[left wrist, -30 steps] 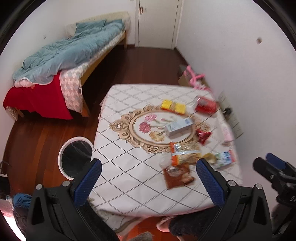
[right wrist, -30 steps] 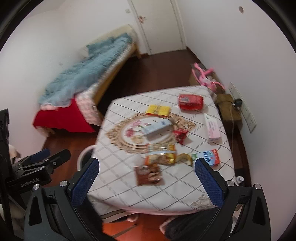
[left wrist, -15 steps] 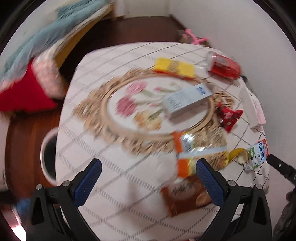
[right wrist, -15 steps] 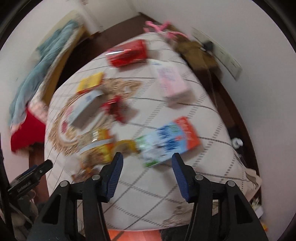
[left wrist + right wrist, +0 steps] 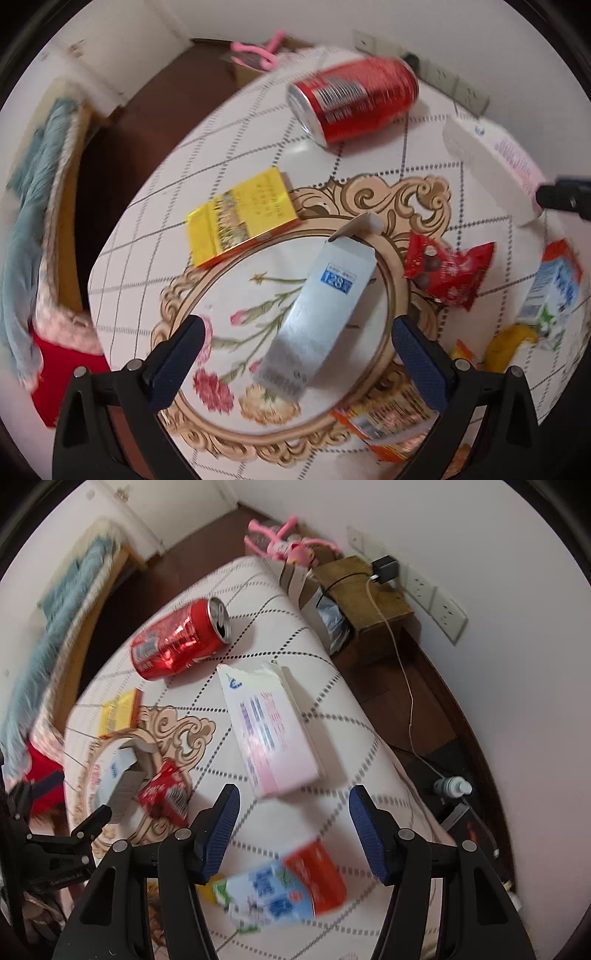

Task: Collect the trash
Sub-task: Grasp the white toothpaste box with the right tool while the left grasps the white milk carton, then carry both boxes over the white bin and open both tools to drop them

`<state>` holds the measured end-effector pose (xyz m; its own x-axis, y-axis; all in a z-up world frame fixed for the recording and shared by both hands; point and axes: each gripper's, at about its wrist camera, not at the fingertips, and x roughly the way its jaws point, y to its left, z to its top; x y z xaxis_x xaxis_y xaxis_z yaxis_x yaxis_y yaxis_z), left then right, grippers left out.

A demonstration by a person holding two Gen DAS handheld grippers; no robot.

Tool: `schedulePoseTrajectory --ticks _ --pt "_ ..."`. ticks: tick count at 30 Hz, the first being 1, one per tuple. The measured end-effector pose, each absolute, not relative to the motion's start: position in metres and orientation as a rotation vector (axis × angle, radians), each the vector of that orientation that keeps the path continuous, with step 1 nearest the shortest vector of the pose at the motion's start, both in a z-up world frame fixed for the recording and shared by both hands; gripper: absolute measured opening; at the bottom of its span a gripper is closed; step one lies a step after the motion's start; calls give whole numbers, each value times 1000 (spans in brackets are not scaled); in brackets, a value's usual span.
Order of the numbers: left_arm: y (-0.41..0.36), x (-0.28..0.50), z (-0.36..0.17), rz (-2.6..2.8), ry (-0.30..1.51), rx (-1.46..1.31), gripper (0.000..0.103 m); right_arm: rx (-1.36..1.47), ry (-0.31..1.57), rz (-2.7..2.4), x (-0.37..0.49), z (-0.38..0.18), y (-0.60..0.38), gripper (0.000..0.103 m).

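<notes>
The left claw (image 5: 295, 363) stands wide open, pointing steeply down, with the near end of a grey-blue carton (image 5: 325, 317) lying between its fingers, untouched as far as the blur allows. Beyond it lie a yellow packet (image 5: 240, 218) to the left and a red snack wrapper (image 5: 448, 271) to the right, then a red can (image 5: 354, 99) on its side at the counter's (image 5: 147, 236) far end. The right claw (image 5: 293, 830) has just been closing and edging open again (its jaws part-open, empty); a milk carton (image 5: 284, 882) lies nearest, just under them, and a pink-and-white box (image 5: 269, 727) just ahead.
</notes>
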<state>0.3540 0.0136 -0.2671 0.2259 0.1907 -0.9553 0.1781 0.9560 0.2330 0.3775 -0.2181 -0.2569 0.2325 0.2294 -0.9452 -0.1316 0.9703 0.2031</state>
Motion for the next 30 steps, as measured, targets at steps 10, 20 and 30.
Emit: schedulePoseTrajectory --ticks 10,20,30 --pt "30 376 -295 -81 1461 308 35 -122 1398 270 419 -280 -174 63" --pt "71 342 -283 42 1371 172 32 -262 1358 259 420 -287 -148 51" --pt "84 278 -215 200 1140 45 32 -201 1246 321 379 -245 -128 50"
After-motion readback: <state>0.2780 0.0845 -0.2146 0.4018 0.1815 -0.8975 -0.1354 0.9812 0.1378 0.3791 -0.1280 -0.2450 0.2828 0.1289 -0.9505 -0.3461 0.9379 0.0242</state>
